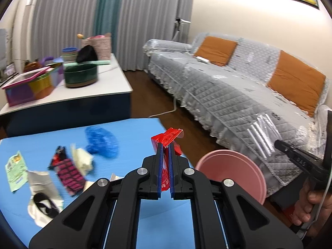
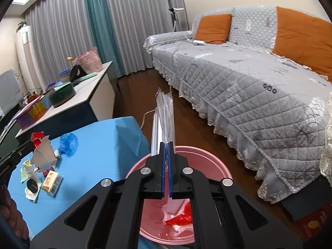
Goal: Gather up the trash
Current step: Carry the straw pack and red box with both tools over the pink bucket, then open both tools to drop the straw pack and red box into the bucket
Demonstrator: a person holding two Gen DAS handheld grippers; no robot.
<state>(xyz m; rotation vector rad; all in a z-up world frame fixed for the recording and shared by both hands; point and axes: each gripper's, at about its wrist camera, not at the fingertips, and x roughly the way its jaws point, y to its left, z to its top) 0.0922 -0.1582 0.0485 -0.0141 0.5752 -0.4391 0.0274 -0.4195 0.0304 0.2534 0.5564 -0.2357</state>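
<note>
My left gripper (image 1: pixel 165 145) is shut on a crumpled red wrapper (image 1: pixel 168 137), held over the right edge of the blue table (image 1: pixel 132 132). To its right stands the pink bin (image 1: pixel 234 166). Loose trash lies on the table: a blue plastic bag (image 1: pixel 101 141), a black and pink wrapper (image 1: pixel 69 171), white paper (image 1: pixel 82 159), a green leaflet (image 1: pixel 16 166). My right gripper (image 2: pixel 166 144) is shut on a long clear plastic wrapper (image 2: pixel 166 112) above the pink bin (image 2: pixel 209 155), which holds red scraps (image 2: pixel 180 217). The left gripper's fingers (image 2: pixel 19 152) show at the left edge of the right wrist view.
A grey-covered sofa (image 2: pixel 259 87) with orange cushions (image 2: pixel 213 28) fills the right side. A low white cabinet (image 1: pixel 108 83) behind the table carries boxes and bowls. Dark wooden floor (image 2: pixel 149 83) with a white cable runs between them. A hand (image 1: pixel 311 203) grips the right tool.
</note>
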